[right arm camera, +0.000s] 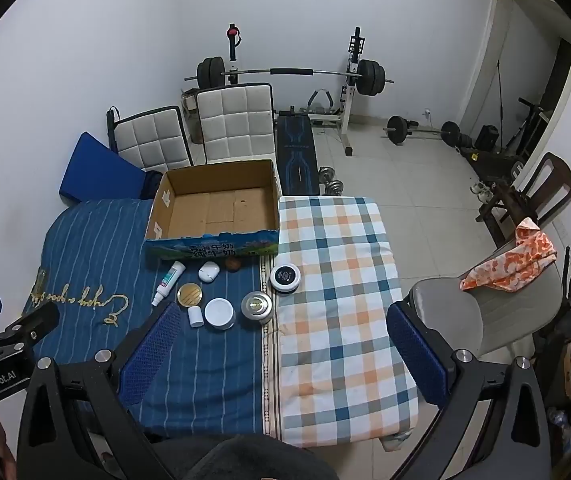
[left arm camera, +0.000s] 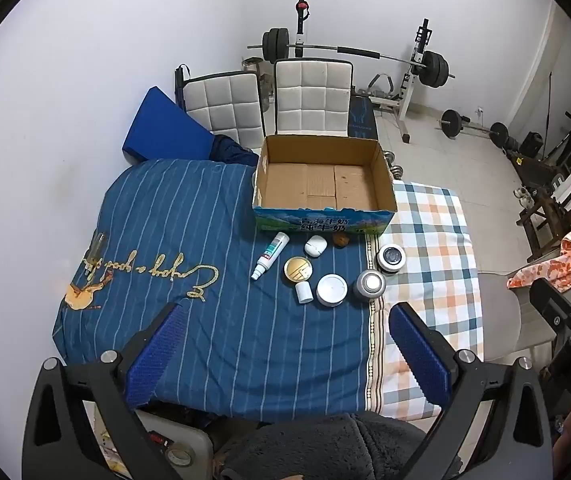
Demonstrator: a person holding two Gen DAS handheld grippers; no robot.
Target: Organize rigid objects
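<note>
An open cardboard box [left arm camera: 381, 168] [right arm camera: 157, 216] stands empty on the cloth-covered table. In front of it lie several small items: a white tube [left arm camera: 270, 255] [right arm camera: 168, 277], a white case [left arm camera: 315, 245] [right arm camera: 209, 271], a brown ball [left arm camera: 340, 239] [right arm camera: 231, 264], a gold-lidded tin [left arm camera: 298, 269] [right arm camera: 189, 293], a small white bottle [left arm camera: 304, 292] [right arm camera: 195, 315], a white jar [left arm camera: 331, 289] [right arm camera: 219, 312], a silver can [left arm camera: 369, 285] [right arm camera: 257, 307] and a black-lidded jar [left arm camera: 391, 258] [right arm camera: 285, 277]. My left gripper [left arm camera: 285, 326] and right gripper [right arm camera: 283, 322] are open, empty, hovering near the table's front.
A blue striped cloth [left arm camera: 157, 216] and a checked cloth [right arm camera: 337, 280] cover the table. Two white chairs [left arm camera: 309, 96] stand behind the box. A weight bench and barbell rack [right arm camera: 297, 76] are at the back. A grey chair [right arm camera: 457, 320] with an orange cloth stands at the right.
</note>
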